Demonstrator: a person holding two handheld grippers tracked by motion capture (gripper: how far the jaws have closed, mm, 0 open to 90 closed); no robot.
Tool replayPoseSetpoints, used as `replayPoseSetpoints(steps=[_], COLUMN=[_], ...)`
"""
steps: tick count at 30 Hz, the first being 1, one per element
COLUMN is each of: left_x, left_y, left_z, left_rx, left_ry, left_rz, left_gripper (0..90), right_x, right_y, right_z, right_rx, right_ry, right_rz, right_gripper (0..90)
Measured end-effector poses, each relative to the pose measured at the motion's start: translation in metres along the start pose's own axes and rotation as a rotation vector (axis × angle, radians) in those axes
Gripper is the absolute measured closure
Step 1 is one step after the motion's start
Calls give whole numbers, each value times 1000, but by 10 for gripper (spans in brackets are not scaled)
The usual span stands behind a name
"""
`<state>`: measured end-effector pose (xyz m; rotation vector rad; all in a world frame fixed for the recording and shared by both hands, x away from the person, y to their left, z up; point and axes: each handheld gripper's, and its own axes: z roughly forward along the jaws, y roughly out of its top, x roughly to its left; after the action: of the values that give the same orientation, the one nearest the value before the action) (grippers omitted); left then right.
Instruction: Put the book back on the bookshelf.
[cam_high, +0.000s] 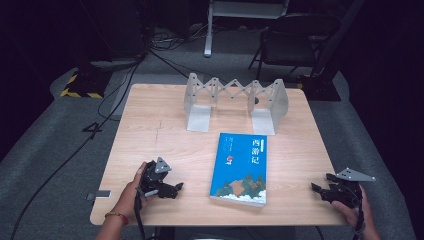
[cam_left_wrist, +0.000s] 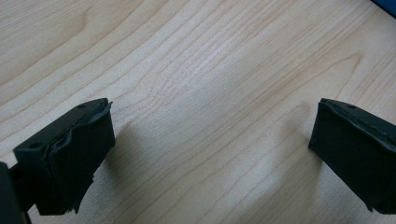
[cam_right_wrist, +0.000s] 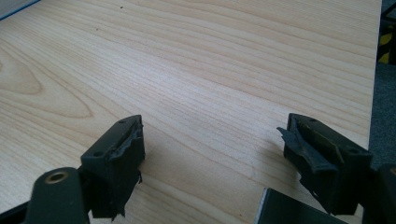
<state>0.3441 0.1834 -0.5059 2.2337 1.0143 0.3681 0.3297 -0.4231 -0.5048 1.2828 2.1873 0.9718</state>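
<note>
- Pale wood grain of the table (cam_high: 150, 130) is seen between both sets of jaws, and nothing is gripped.
- Left gripper (cam_high: 170, 190) is held low near the front edge, jaws spread wide and empty, apparently kept ready rather than working.
- Right gripper (cam_high: 320, 191) is rested by the opposite front corner, likewise wide open with nothing in it.
- Between the two, the blue book (cam_high: 240, 167) is laid flat, cover up, well apart from either.
- Beyond the book, farther from both grippers, a grey expanding bookend rack (cam_high: 235, 100) is stood empty, probably as the book's destination; this is judged, not shown.
</note>
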Motion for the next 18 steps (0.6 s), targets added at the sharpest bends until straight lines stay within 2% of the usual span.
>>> replayPoseSetpoints(steps=[10,11,13,14,16,18], left_x=[-3,-4,-8,-10,-14,-23], left_y=[-2,-2,-4,-4,-5,-4], left_z=[-1,-2,-3,-4,-4,-3], left_rx=[0,2,-2,2,0,2], left_ry=[-11,-7,-11,-19,-34,-38], left_rz=[5,13,10,23,36,41], left_gripper=[3,7,7,6,4,2], right_x=[1,2,4,5,11,17], right_y=[0,1,2,4,7,15], right_z=[0,0,1,1,1,0], right_rx=[-1,-1,7,13,31,73], right_ry=[7,25,32,37,40,32], right_rz=[-6,-21,-25,-30,-74,-148], right_gripper=[229,230,230,230,240,262])
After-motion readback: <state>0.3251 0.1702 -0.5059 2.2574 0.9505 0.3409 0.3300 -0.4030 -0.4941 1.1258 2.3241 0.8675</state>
